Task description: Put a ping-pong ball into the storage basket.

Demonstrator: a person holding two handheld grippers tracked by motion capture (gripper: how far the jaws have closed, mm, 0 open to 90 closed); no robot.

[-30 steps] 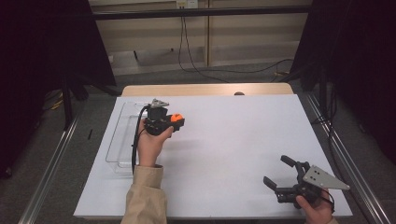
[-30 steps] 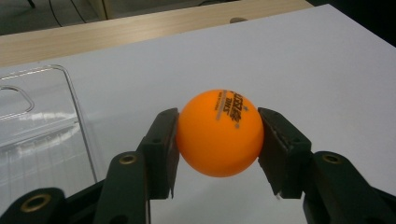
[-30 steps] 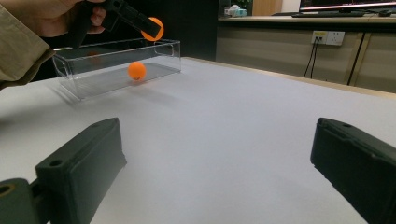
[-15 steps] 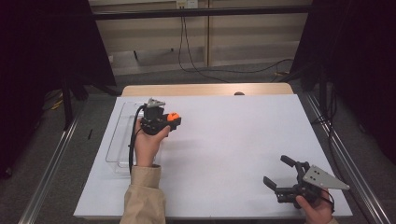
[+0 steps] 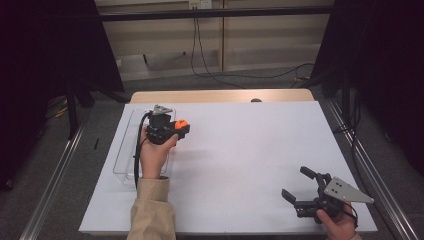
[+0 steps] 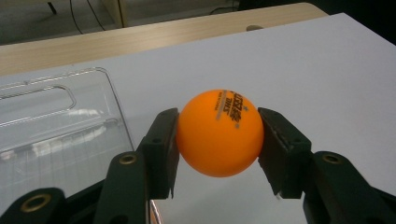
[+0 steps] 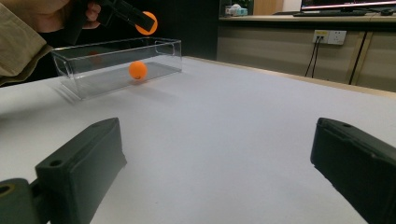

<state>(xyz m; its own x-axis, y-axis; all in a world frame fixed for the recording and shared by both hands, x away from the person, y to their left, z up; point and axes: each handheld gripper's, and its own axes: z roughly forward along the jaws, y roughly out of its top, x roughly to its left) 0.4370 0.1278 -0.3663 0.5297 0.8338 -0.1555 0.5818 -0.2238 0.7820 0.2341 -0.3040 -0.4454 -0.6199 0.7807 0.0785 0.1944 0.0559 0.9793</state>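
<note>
left gripper [image 6: 219,135], seen along its own jaws: the two black jaws are closed on an orange table-tennis ball [image 6: 219,133], one pad pressed to each side of it, so the ball alone keeps them apart. the ball bears dark printed lettering on its upper face and hangs above the white table sheet [image 6: 327,70], clear of it. to the left of the jaws in this view lies a clear plastic box [image 6: 56,121], its near rim just beside the left jaw; the ball is outside the box wall.

high view: the left gripper [image 5: 172,129], held in the person's left hand [image 5: 152,155], sits over the right edge of the clear plastic box [image 5: 125,165] at the table's left side, the orange ball [image 5: 181,123] showing at its tip. the right gripper [image 5: 300,192], in the right hand [image 5: 337,222], rests low at the table's near right corner, well apart from the box, with its jaws spread wide and nothing between them.

right gripper view: its two jaws stand far apart over bare white sheet. farther off, the clear box [image 7: 116,65] contains a second orange ball [image 7: 137,70] lying on its floor, while the held ball [image 7: 150,22] is above the box's rim.
</note>
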